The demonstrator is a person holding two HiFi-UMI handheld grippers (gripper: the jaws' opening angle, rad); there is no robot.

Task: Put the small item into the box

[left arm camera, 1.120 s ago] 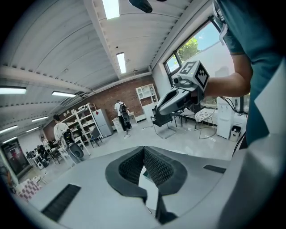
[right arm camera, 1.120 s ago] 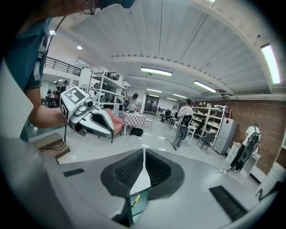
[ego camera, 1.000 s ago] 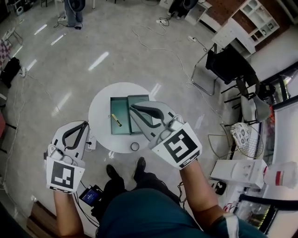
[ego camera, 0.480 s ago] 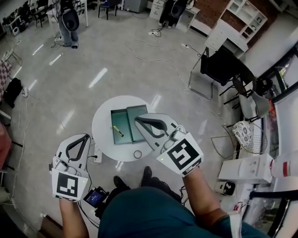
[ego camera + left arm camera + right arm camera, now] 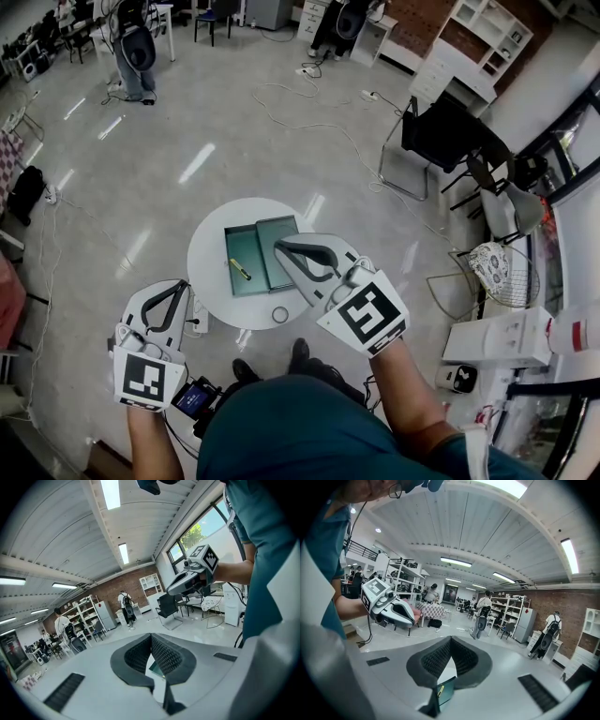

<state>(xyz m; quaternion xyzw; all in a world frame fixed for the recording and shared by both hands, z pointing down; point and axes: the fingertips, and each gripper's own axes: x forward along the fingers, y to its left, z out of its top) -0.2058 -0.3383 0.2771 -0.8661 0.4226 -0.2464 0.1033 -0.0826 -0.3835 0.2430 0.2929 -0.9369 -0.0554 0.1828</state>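
I have the small round white table straight ahead and below me, out in the open floor. On it lies the open dark-green rectangular box, with its two halves side by side and touching. The small yellow stick-shaped item lies inside the left half, toward its near end. A small dark ring sits on the table near its front edge, in front of the box.

My right gripper hangs over the box's right half and the table's right side. My left gripper is off the table, just beside its near left rim.

Well behind and to the right stands a black metal-framed chair. A white wire basket sits far to the right of the table.
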